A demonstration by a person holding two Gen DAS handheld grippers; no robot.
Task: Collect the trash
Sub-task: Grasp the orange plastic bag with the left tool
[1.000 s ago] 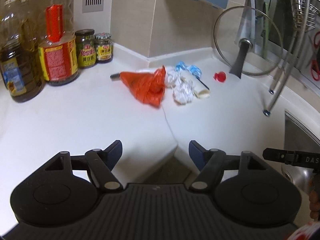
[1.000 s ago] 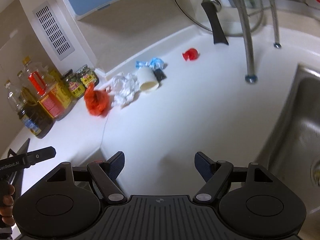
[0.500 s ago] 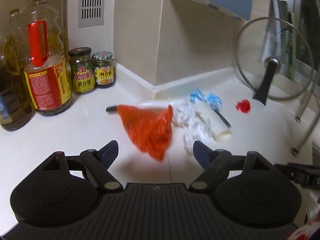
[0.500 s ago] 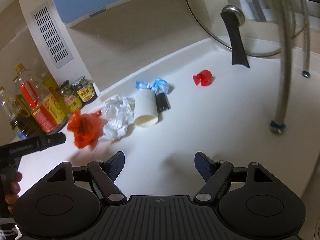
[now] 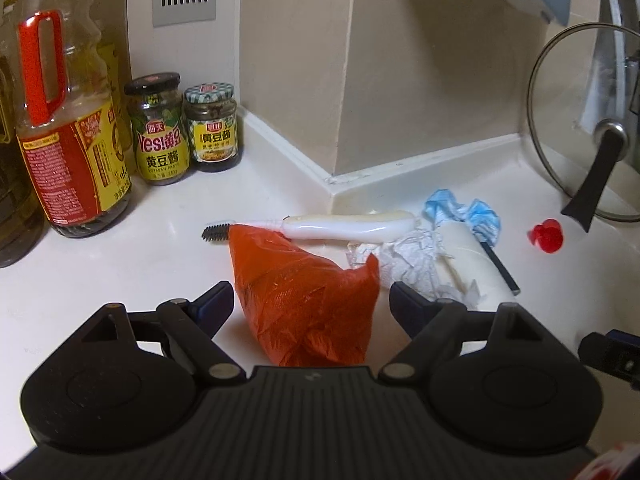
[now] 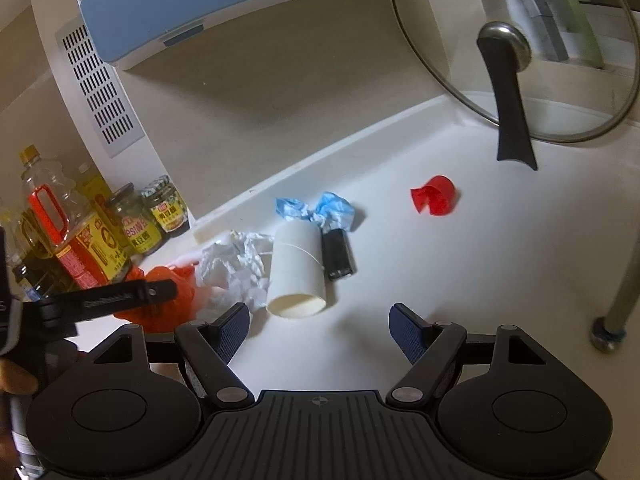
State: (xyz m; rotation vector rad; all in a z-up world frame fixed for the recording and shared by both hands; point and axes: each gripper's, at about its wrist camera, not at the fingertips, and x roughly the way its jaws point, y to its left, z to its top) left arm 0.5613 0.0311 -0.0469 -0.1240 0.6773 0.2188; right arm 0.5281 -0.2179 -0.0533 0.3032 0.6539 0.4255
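Note:
Trash lies on the white counter (image 5: 120, 272). An orange plastic bag (image 5: 304, 300) sits between the open fingers of my left gripper (image 5: 310, 304), untouched by the pads. Behind it lie a white brush (image 5: 340, 226), crumpled white paper (image 5: 412, 260), a cardboard tube (image 5: 472, 256), a blue wrapper (image 5: 464, 212), a black stick (image 5: 500, 268) and a red cap (image 5: 546, 236). My right gripper (image 6: 320, 320) is open and empty, just short of the tube (image 6: 298, 272). The paper (image 6: 232, 268), blue wrapper (image 6: 320, 208), black battery-like piece (image 6: 338, 254), red cap (image 6: 434, 196) and bag (image 6: 168, 300) show there too.
Oil bottles (image 5: 68, 128) and two sauce jars (image 5: 184, 128) stand at the back left. A glass pot lid (image 6: 516, 60) leans on the back wall at the right. A metal rack leg (image 6: 620, 300) stands at the right. A wall corner juts out behind the trash.
Both grippers have moved forward toward the trash. The orange bag now lies between my left fingers, and the tube sits just ahead of my right fingers.

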